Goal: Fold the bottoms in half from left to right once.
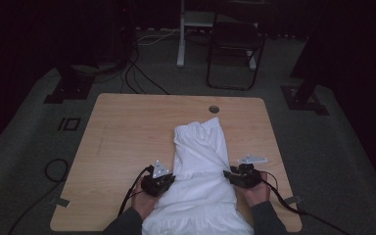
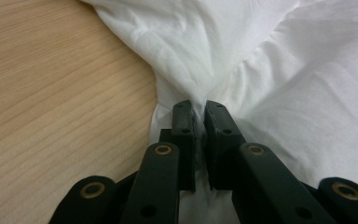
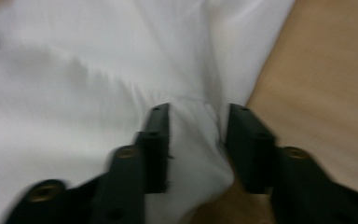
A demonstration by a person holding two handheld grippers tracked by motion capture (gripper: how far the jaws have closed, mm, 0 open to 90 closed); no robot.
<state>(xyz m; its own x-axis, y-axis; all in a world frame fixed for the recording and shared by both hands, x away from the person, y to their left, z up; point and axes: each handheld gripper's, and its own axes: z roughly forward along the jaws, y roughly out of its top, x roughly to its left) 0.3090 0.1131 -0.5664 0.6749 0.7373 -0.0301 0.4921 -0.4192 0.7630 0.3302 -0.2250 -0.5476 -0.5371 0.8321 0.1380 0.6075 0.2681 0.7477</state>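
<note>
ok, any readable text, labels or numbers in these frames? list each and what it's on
None readable.
The white garment, the wooden table and both grippers, left gripper and right gripper, carry no print.
A square mark on the floor is a plain outline, not lettering.

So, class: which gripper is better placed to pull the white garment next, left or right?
Probably left. The left gripper is shut on a pinched fold of the white garment; the right gripper stands open, cloth loose between its jaws, so it must close first.
</note>
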